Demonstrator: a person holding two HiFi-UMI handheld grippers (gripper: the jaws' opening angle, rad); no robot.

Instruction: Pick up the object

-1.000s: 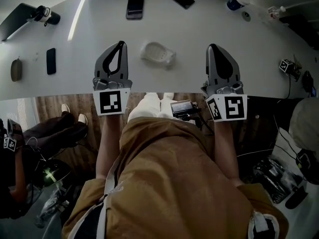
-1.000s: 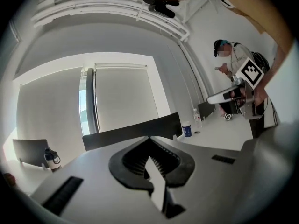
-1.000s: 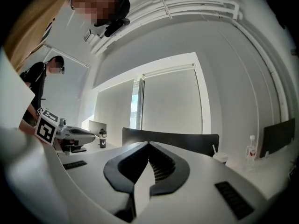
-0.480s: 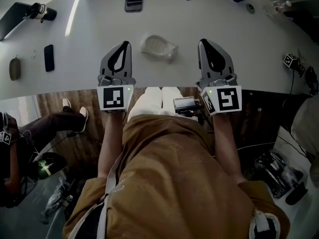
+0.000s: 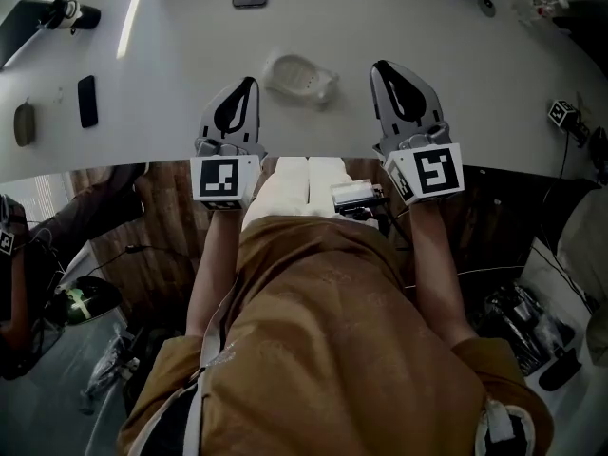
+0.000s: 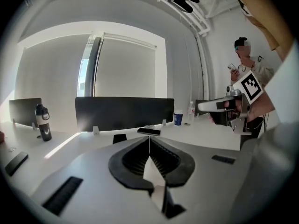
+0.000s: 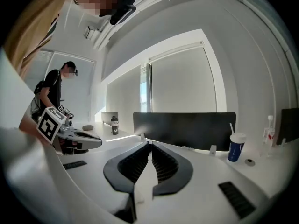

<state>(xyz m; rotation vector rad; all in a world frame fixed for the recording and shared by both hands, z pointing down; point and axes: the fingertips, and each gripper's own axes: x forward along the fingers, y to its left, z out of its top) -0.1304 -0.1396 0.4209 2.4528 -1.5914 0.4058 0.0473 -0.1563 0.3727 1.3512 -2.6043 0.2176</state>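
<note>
Well, left gripper [image 6: 149, 139] jaws together, empty; right gripper [image 7: 150, 144] likewise

- Head view: from above the person, facing steeply down past the lap [image 5: 313, 331] to the near edge of the table [image 5: 456, 55]; both grippers sit mid-frame.
- Left gripper view: mounted on the left gripper [image 5: 247, 85], close behind its jaws and low over the table, facing about level toward the screen [image 6: 124, 113].
- Right gripper view: mounted likewise on the right gripper [image 5: 382, 67], facing the same way.
- Shared: both gripper views show the screen and the cup [image 7: 236, 148], and each catches the other gripper at its edge. All three show the table.
</note>
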